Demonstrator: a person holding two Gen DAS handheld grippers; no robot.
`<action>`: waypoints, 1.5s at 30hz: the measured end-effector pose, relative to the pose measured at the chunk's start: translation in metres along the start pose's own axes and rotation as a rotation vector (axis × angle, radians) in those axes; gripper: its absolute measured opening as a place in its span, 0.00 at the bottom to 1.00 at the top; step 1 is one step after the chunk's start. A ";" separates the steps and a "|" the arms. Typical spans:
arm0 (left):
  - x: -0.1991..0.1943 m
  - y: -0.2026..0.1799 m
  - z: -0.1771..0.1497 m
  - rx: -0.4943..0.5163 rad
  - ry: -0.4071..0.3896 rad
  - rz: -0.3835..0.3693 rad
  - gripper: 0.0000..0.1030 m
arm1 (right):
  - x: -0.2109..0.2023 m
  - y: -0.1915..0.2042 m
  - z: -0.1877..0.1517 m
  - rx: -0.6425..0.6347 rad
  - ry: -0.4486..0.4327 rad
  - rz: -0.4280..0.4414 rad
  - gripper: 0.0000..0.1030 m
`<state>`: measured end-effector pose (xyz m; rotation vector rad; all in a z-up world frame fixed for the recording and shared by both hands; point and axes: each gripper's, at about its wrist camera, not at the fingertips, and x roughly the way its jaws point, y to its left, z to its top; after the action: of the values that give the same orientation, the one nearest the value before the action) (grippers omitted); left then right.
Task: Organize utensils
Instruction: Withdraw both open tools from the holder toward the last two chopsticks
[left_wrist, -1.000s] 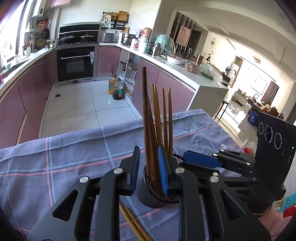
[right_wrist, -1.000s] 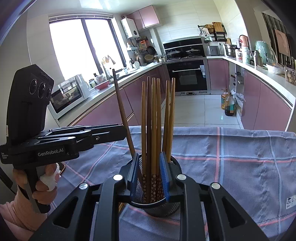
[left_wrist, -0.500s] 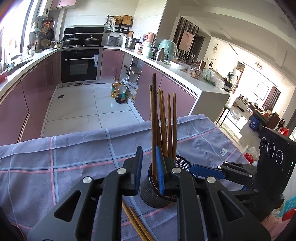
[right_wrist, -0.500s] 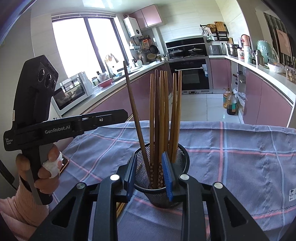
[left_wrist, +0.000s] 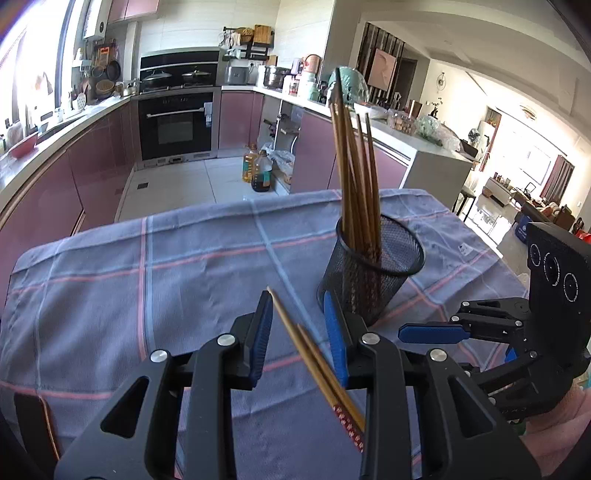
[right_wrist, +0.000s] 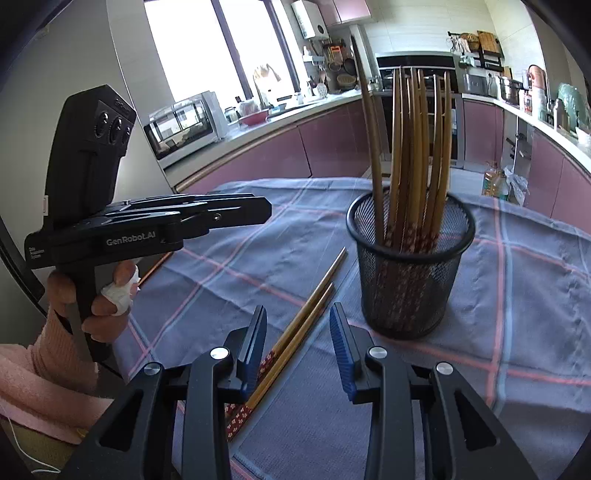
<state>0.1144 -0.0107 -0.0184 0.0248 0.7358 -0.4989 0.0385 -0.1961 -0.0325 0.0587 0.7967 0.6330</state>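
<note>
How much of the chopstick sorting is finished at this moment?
Most looks done: many chopsticks stand in the mesh cup. Nothing is in hand: the left hand-held gripper and the right hand-held gripper are both open, jaws just widened, and grip nothing. Left to do: one loose pair lies on the cloth beside the cup and needs to go in.
</note>
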 end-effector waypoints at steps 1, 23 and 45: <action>0.001 0.003 -0.007 -0.004 0.013 0.007 0.28 | 0.006 0.001 -0.004 0.007 0.022 0.002 0.32; 0.030 0.006 -0.059 -0.005 0.132 -0.005 0.33 | 0.045 0.023 -0.023 -0.017 0.143 -0.087 0.28; 0.069 -0.017 -0.065 0.047 0.229 -0.013 0.19 | 0.035 -0.001 -0.024 0.015 0.141 -0.109 0.16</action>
<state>0.1091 -0.0423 -0.1089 0.1225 0.9484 -0.5312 0.0413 -0.1823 -0.0720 -0.0154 0.9348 0.5320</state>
